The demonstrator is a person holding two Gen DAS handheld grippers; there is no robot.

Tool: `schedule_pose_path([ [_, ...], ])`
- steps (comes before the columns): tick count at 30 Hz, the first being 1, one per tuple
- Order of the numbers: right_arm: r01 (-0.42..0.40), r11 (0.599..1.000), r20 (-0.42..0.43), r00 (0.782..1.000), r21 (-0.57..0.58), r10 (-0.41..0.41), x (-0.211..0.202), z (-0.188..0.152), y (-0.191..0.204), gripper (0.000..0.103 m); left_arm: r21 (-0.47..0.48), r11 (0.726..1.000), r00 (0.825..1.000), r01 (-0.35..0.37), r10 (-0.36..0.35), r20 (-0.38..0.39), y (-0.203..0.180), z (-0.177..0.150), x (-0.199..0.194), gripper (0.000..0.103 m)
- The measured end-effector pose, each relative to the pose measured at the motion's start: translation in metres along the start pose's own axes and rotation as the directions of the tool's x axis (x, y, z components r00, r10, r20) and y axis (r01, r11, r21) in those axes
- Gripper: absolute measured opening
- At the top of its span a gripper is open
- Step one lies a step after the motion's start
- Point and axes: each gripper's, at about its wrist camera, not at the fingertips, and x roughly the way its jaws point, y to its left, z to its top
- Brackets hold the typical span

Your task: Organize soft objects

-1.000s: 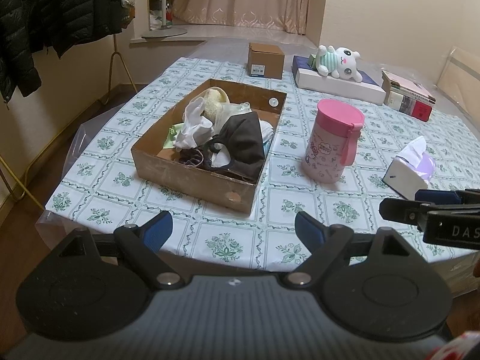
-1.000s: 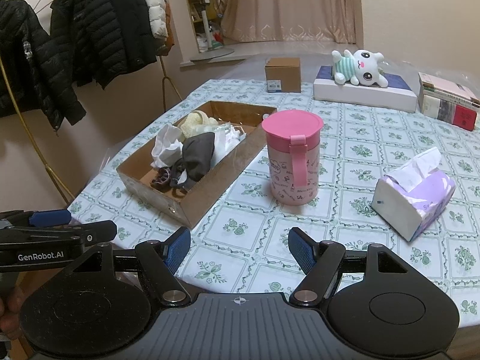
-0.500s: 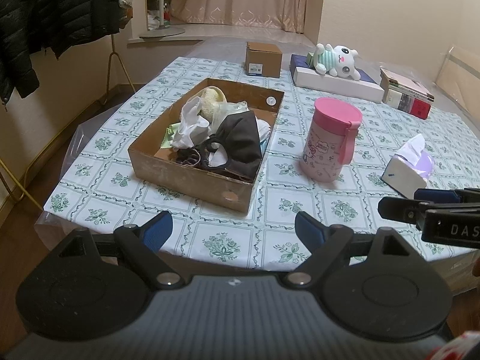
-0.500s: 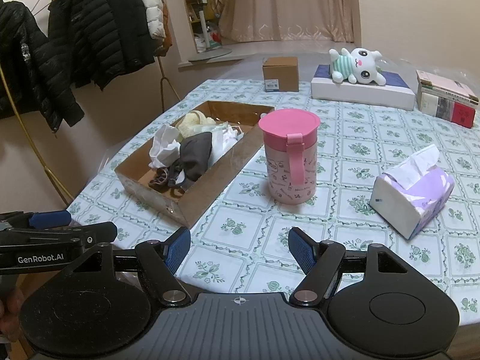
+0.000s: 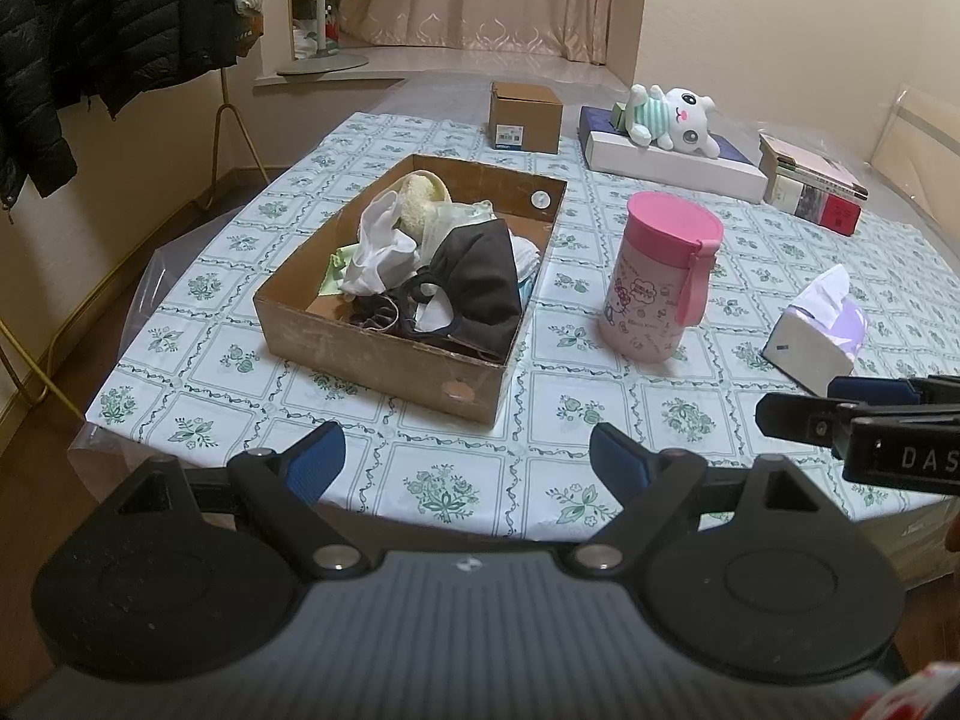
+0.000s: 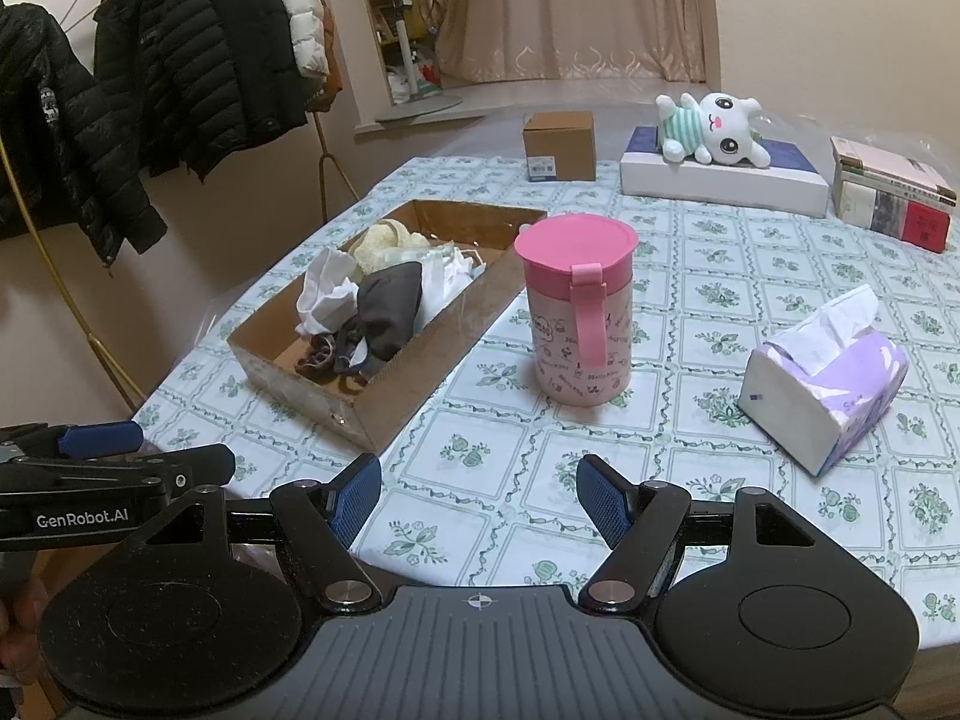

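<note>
Brown cardboard box [image 5: 384,354] sits ahead of the left gripper [image 5: 459,459] on the counter [image 5: 600,414], heaped with soft things: a dark grey cloth [image 5: 480,282], a white cloth [image 5: 378,246] and a cream fluffy piece [image 5: 420,207]. Both the left gripper and the right gripper [image 6: 477,495] hover at the counter's near edge, jaws spread wide with nothing between them. Ahead of the right gripper stands a pink lidded cup [image 6: 576,312], just right of the box; a purple tissue pack [image 6: 822,378] lies further right. A white plush bunny [image 6: 714,129] rests on a flat white box [image 6: 720,183] far ahead.
</note>
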Motion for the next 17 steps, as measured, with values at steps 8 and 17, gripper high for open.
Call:
schedule_pose_path([
  [8, 0.000, 1.000, -0.001, 1.000, 0.002, 0.000, 0.0002, -0.0009, -0.0011, 0.072, 0.000, 1.000, 1.000, 0.000, 0.000, -0.001, -0.0011, -0.0005, 0.0004, 0.087],
  [17, -0.001, 1.000, 0.000, 1.000, 0.004, 0.001, 0.0006, -0.0006, -0.0008, 0.072, 0.008, 1.000, 1.000, 0.010, -0.010, 0.009, -0.0046, -0.0034, 0.0011, 0.087],
])
